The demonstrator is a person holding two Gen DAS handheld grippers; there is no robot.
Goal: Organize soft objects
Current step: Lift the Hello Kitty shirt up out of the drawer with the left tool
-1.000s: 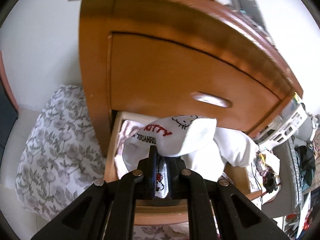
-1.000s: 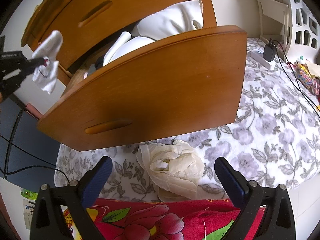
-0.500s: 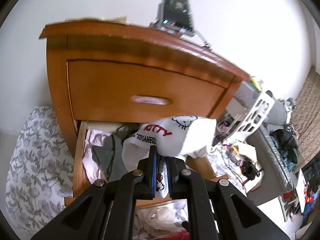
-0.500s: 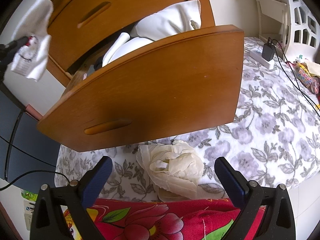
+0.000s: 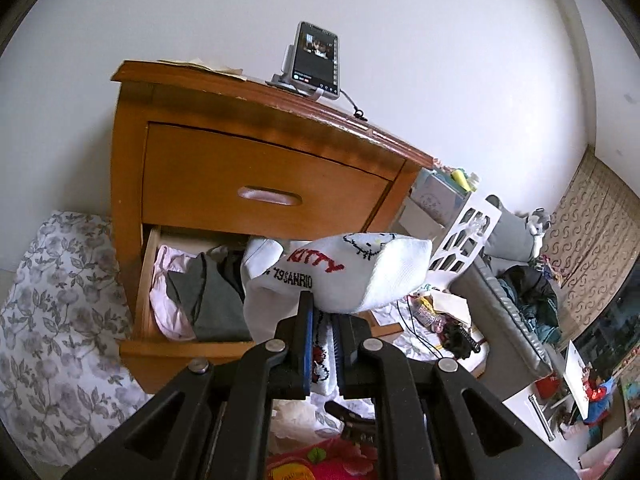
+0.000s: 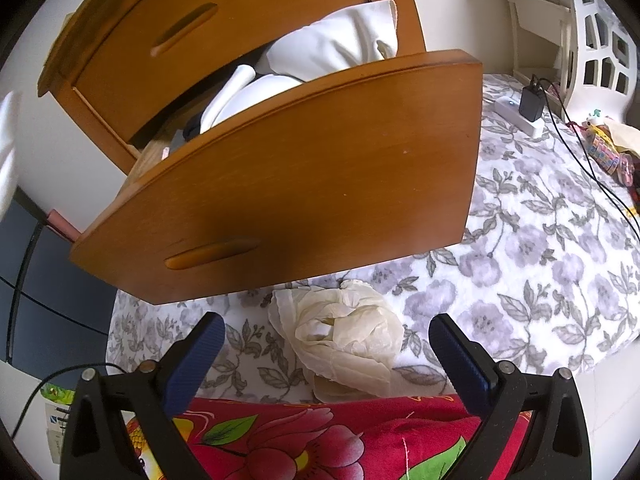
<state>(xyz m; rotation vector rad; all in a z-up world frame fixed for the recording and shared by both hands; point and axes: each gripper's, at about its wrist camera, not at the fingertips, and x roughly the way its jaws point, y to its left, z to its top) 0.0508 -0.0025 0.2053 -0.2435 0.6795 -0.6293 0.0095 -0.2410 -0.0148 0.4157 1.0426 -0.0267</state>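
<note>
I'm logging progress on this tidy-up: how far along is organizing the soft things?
Early to midway. Done: the lower drawer is open and holds clothes. In hand: the left hand-held gripper is clamped on a white Hello Kitty sock. Left: the cream crumpled cloth on the floral sheet, between the open right hand-held gripper's jaws.

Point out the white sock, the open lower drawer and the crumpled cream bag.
white sock [image 5: 360, 276]: left wrist view, printed side.
open lower drawer [image 6: 304, 168]: right wrist view, curved front panel.
crumpled cream bag [image 6: 344, 340]: right wrist view, bunched middle.
</note>
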